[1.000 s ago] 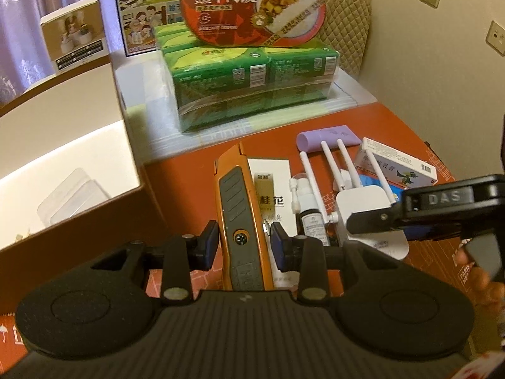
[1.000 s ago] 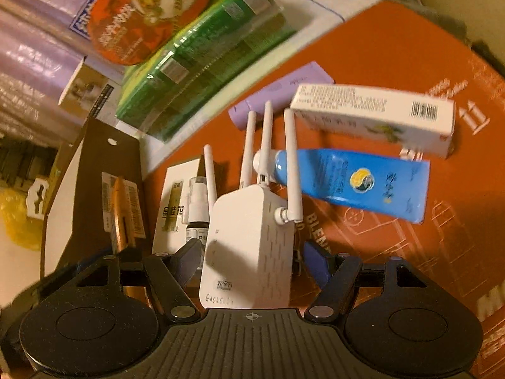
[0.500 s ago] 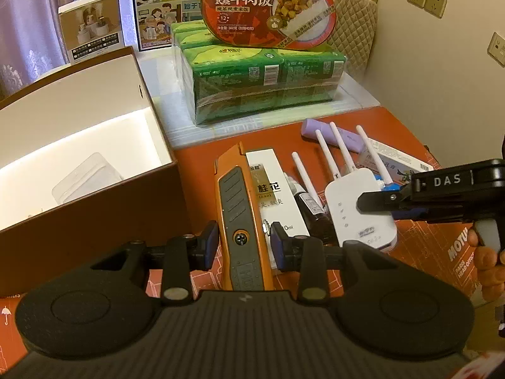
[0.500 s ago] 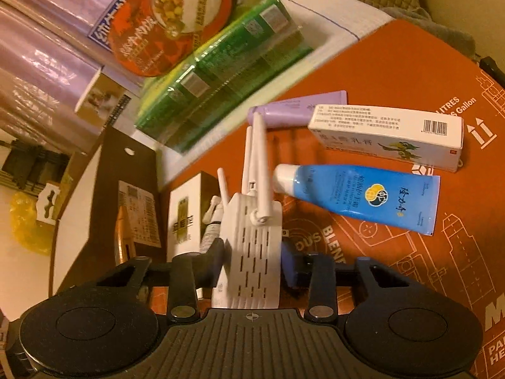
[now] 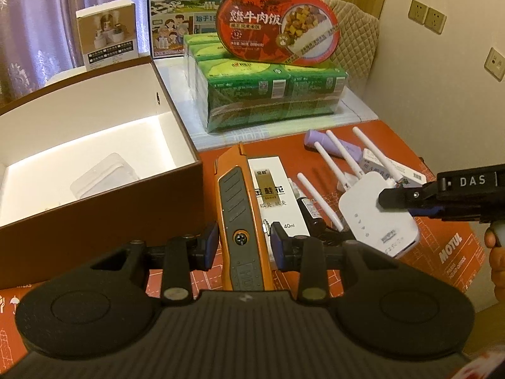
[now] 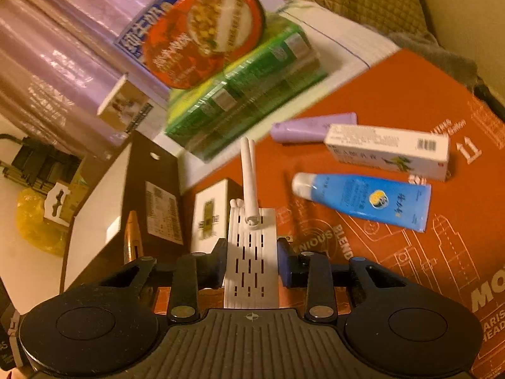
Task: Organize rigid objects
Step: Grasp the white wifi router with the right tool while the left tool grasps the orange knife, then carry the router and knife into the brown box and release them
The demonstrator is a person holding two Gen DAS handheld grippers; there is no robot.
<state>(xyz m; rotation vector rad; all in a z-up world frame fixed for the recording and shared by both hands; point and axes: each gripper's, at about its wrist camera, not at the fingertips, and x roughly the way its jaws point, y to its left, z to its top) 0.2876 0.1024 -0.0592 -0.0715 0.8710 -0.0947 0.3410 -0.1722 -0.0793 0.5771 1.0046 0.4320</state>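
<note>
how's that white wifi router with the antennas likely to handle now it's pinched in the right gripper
The router is probably stiff and light: a hard vented plastic shell that the right gripper, whose jaws have just been closing, pinches across its narrow sides. Its thin antennas stick out and may snag or swing. The smooth casing may slip.

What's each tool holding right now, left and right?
Left tool: closed on the orange utility knife.
Right tool: jaws just closed on the white Wi-Fi repeater, now gripped.
</note>
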